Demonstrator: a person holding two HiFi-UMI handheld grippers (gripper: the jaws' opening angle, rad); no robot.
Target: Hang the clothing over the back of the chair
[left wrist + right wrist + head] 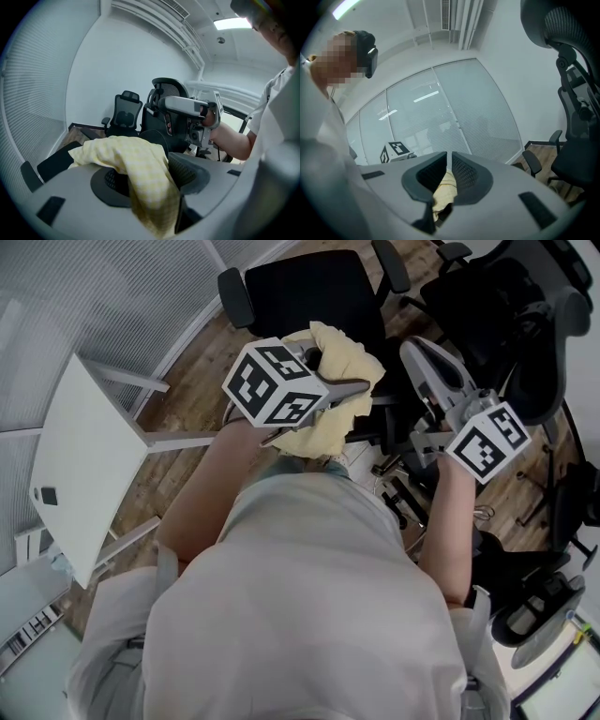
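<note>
A pale yellow checked cloth (333, 399) is bunched at my left gripper (339, 382), in front of the person's chest and just short of a black office chair (314, 287). In the left gripper view the cloth (136, 164) lies over the left jaw and hangs down through the gap; my left gripper (150, 166) has its jaws apart, and the pads do not press on it. My right gripper (412, 349) is held level to the right, shut, with nothing in it (161, 101). Below its closed jaws (450, 161) a strip of the cloth (443, 192) shows beyond.
A white table (84, 456) stands at the left by a glass wall with blinds (454, 108). More black mesh chairs (511, 315) crowd the right side, one with a headrest (562, 23) close to my right gripper. Wooden floor (202, 362) lies between the table and the chair.
</note>
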